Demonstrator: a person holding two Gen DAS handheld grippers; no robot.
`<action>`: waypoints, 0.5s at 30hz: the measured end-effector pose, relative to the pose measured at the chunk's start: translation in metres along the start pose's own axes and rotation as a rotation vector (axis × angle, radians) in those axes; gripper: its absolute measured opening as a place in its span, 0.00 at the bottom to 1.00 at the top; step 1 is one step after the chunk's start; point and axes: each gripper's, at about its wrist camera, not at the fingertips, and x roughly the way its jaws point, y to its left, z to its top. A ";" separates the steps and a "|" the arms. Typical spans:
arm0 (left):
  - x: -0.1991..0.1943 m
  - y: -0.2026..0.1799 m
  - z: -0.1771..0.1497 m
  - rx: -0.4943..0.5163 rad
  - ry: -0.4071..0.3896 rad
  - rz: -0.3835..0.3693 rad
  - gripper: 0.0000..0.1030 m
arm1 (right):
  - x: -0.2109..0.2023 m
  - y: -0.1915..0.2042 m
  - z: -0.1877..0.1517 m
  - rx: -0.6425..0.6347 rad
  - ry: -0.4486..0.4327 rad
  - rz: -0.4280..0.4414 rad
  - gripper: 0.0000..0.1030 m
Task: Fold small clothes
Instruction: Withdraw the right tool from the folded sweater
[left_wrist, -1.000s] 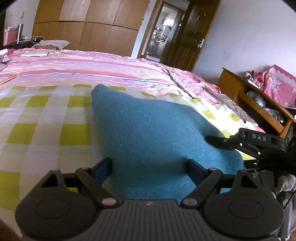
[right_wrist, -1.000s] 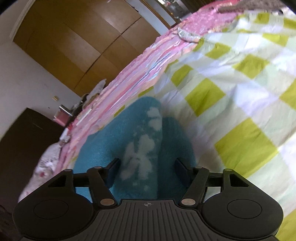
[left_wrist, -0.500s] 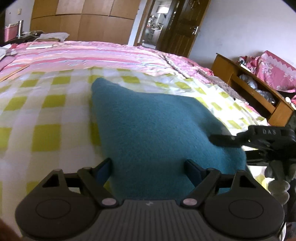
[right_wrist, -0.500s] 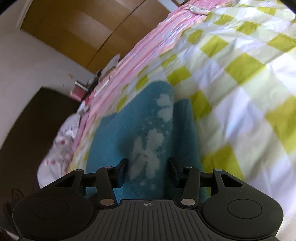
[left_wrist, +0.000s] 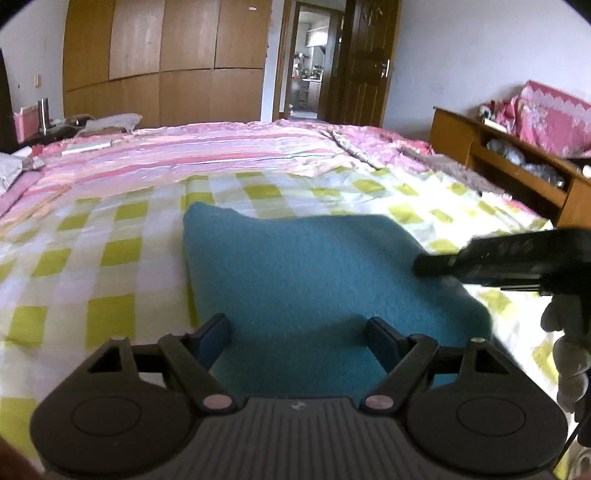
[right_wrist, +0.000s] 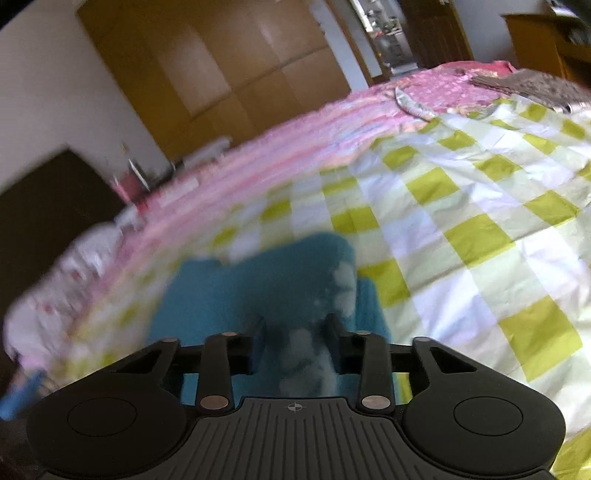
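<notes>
Right gripper (right_wrist: 295, 332) just closing over teal garment (left_wrist: 314, 273), cloth between its jaws; left gripper (left_wrist: 295, 332) spread wide. Pinch firmly, then lift toward twelve o'clock, edges aligned.

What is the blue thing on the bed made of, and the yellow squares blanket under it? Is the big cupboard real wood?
The blue garment looks like soft fleece or knit: its surface is fuzzy and matte. The checked sheet looks like thin woven cotton, smooth with fine creases. The wardrobe looks like wood or wood-look laminate, with a brown grain and slight sheen; which one cannot be told.
</notes>
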 end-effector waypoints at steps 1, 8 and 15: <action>0.000 -0.002 -0.001 0.012 0.000 -0.001 0.83 | 0.005 -0.002 -0.003 -0.008 0.005 -0.014 0.25; -0.014 -0.003 -0.007 0.003 0.027 0.015 0.83 | 0.007 -0.016 -0.003 0.086 0.022 -0.019 0.25; -0.021 0.000 -0.022 -0.055 0.074 0.061 0.83 | -0.038 0.023 -0.021 -0.108 -0.009 -0.076 0.26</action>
